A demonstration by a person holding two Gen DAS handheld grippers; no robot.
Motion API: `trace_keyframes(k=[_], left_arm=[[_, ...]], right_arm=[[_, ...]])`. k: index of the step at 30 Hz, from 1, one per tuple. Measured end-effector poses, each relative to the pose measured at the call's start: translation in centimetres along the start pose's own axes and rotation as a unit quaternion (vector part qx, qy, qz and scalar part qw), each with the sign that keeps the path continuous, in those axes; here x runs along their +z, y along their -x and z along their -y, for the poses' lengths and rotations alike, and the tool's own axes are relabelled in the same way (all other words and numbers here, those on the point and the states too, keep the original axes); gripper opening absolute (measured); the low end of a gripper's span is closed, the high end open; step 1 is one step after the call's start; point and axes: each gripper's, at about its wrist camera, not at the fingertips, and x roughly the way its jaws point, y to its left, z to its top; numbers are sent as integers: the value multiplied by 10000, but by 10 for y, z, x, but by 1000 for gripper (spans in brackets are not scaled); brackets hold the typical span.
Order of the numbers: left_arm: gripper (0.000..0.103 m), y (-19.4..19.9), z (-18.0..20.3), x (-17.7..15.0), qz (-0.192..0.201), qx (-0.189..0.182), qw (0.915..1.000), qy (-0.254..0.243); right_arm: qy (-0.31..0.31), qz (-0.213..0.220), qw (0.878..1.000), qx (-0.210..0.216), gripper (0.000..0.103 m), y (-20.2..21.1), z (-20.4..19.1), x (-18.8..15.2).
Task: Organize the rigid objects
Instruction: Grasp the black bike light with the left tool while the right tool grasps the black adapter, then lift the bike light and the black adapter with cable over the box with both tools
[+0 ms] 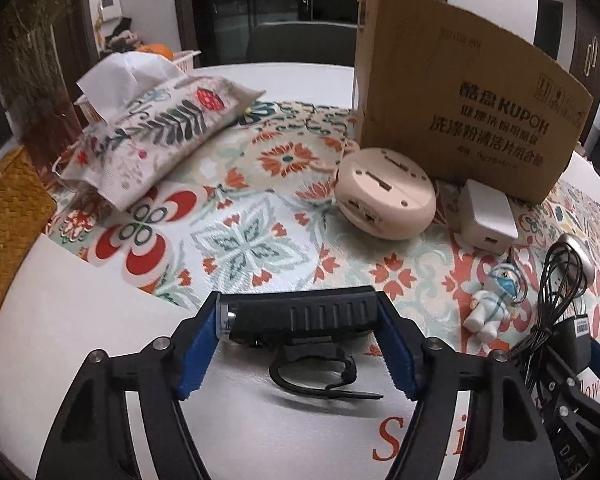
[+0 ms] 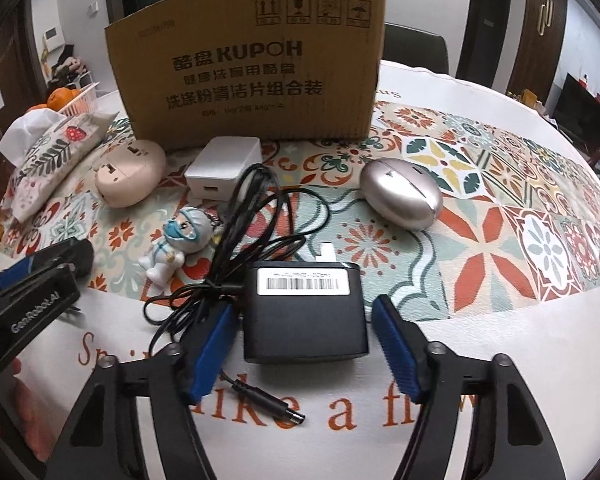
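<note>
The black power adapter (image 2: pixel 306 312) lies flat on the white border of the patterned tablecloth (image 2: pixel 500 216), in front of the cardboard box (image 2: pixel 252 68), its white barcode label facing up and its thin black cable (image 2: pixel 236 240) looping off toward the box, the barrel plug resting on the cloth nearer the camera. The right gripper (image 2: pixel 306 344) straddles the adapter: its left blue pad seems to touch the adapter's side while the right pad stands just clear, so the tongs are apart, not clamped. Left of the adapter, the left gripper (image 1: pixel 298 344) has both blue pads against the ends of a black ribbed handlebar light (image 1: pixel 300 314), clamped on it, the rubber strap curling beneath. Closer to the box sit a small masked medic figurine (image 2: pixel 176 244), a white USB charger (image 2: pixel 224 168), a beige round device (image 2: pixel 130 178) and a silver egg-shaped device (image 2: pixel 402 196). The box reads "KUPOH" above lines of Chinese print, with handling symbols at its top edge. A floral tissue pouch (image 2: pixel 52 160) lies left of the box. The left gripper's body reads "GenRobot.AI"; orange lettering on the cloth is partly hidden.
</note>
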Motion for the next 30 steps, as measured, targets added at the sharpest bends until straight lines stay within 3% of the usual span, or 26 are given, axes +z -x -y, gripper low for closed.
trace_keyframes(k=[3, 15, 30], left_arm=[[72, 1, 1, -1, 7, -40, 10000, -80], [72, 20, 19, -3, 252, -331, 9965, -727], [72, 66, 24, 8, 650, -555, 9925, -878]], right_arm=[[61, 48, 10000, -14, 56, 1, -3, 0], [-93, 105, 9998, 122, 56, 10, 8, -2], [-159, 748, 9969, 180, 56, 59, 17, 8]])
